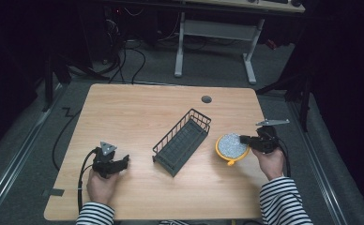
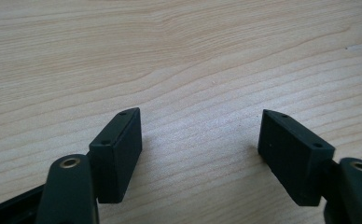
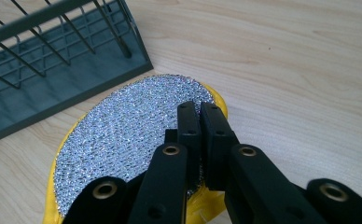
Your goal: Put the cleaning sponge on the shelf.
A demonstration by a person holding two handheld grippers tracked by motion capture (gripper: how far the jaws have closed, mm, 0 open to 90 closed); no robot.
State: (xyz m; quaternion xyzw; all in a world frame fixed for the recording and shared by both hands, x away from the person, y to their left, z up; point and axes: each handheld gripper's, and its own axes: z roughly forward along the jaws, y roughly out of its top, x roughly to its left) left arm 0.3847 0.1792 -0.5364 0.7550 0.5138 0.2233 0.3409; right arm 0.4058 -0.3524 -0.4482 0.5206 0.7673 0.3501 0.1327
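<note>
In the high view, the yellow scrubber (image 1: 232, 147) with its silvery mesh face lies at the right of centre on the table (image 1: 138, 108), its round face up and a short yellow tab pointing toward the lower edge of the frame. The right tongs (image 1: 244, 139) reach in from the right and are clenched on the scrubber's right rim. Just left of the scrubber stands the wire rack (image 1: 182, 140), its long axis running from lower left to upper right; a narrow strip of bare wood lies between them. The left tongs (image 1: 125, 161) rest at lower left, near the table's front edge, with wide bare wood above and around them. In the left gripper view, the left tongs (image 2: 200, 140) stand released, the jaws well apart over bare wood grain. In the right gripper view, the right tongs (image 3: 200, 123) are pressed together at the rim of the scrubber (image 3: 123, 130), which spreads across the lower left; the rack (image 3: 53, 60) crosses the upper left corner, and open table lies to the right.
</note>
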